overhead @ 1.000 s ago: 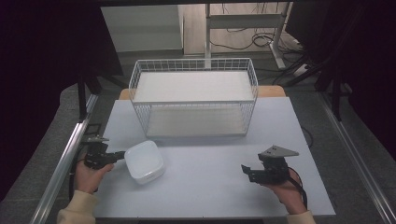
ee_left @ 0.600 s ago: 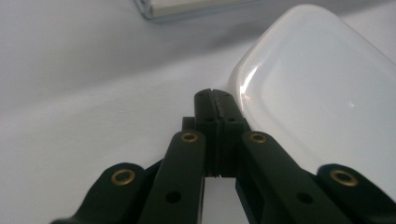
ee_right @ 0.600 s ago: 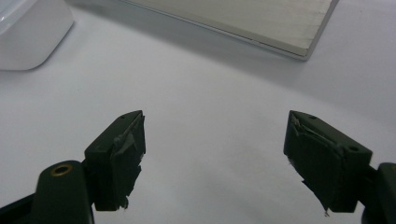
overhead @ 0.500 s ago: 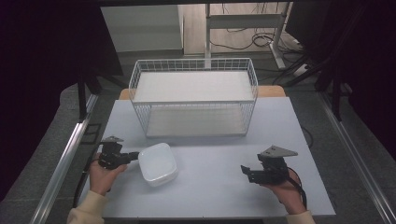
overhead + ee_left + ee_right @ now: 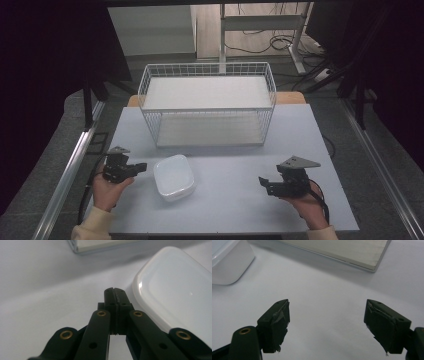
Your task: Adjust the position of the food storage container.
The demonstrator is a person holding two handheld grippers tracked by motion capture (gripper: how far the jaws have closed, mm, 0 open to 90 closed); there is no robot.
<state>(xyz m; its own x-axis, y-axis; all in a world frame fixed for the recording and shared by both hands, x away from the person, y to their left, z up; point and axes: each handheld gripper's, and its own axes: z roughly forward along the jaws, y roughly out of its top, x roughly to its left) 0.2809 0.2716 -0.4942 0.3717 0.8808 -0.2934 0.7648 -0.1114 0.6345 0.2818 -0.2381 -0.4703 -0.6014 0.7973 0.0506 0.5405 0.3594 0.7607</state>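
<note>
A white rounded-square container (image 5: pixel 173 176) lies on the table's front left, and its glossy surface is seen in the left gripper view (image 5: pixel 175 287). My left gripper (image 5: pixel 144 167) is shut with nothing in it. Its tip (image 5: pixel 115 293) sits just off the container's left edge, and I cannot tell whether they touch. At the front right, my right gripper (image 5: pixel 262 183) stands open and empty, pointing left across the table. Its jaws (image 5: pixel 327 322) are spread wide over bare tabletop, with the container (image 5: pixel 227 262) far off at the upper left.
A white wire basket (image 5: pixel 207 102) with a pale board floor (image 5: pixel 342 250) stands at the back middle of the light table (image 5: pixel 235 205). The basket's base edge (image 5: pixel 100 246) lies ahead of the left gripper. Metal rails run along both table sides.
The left gripper has moved right, and the white container has slid right with it, toward the table's middle. The right gripper has stayed put.
</note>
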